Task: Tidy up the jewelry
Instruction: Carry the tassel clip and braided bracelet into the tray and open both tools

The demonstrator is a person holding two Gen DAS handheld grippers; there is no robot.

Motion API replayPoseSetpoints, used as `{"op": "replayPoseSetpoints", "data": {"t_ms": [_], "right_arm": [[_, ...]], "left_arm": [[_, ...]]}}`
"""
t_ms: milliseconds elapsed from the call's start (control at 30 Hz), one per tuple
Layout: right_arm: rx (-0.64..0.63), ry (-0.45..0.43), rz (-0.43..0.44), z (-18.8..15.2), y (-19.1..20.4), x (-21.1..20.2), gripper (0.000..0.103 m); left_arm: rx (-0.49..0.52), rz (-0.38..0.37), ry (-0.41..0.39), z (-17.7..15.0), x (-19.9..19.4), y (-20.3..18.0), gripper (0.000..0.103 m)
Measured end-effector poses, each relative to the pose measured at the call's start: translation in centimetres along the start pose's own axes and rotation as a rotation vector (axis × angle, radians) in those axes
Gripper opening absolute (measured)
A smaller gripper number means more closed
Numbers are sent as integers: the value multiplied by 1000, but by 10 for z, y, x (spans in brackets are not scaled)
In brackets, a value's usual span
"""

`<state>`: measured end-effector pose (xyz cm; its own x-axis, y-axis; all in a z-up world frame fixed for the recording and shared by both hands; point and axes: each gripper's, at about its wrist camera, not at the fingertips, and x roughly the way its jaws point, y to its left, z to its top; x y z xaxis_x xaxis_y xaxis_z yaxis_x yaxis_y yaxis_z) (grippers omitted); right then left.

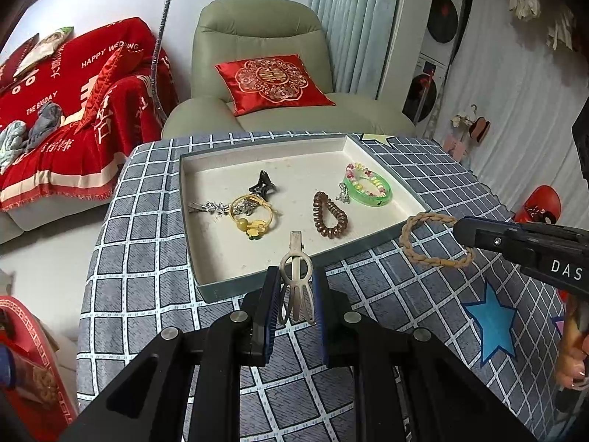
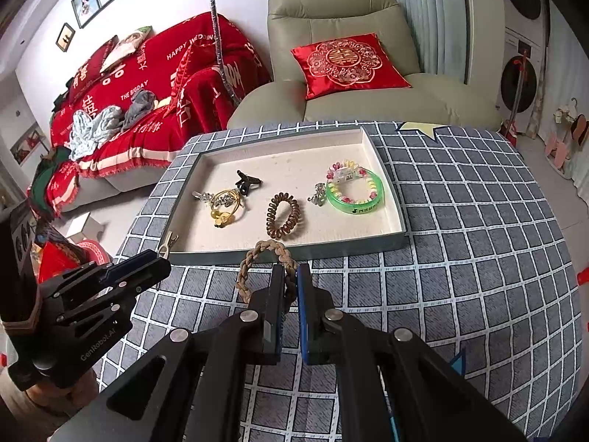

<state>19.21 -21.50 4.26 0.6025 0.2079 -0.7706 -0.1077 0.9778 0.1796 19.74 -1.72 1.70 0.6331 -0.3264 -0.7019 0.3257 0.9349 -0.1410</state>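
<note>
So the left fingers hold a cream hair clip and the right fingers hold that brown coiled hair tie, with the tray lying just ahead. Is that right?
Not quite. The right gripper holds the tan braided band, as the right wrist view shows. The brown coiled hair tie lies inside the tray. The left gripper does hold the cream hair clip.

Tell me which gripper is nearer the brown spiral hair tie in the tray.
Left. The left gripper, holding a beige hair clip, hovers at the tray's near edge just before the brown spiral hair tie; the right gripper, holding a braided band, sits outside the tray.

Grey-checked cloth (image 1: 154, 258), green bangle (image 1: 370, 196)
</note>
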Motion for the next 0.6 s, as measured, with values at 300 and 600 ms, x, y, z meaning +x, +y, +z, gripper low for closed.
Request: {"op": "replayPoseSetpoints", "data": {"t_ms": [300, 600], "right_arm": [[9, -5, -6, 13, -3, 3, 7], [47, 9, -42, 40, -22, 36, 7]], "left_arm": [[8, 19, -15, 9, 1, 4, 34], [-2, 61, -18, 34, 26, 14, 34]]}}
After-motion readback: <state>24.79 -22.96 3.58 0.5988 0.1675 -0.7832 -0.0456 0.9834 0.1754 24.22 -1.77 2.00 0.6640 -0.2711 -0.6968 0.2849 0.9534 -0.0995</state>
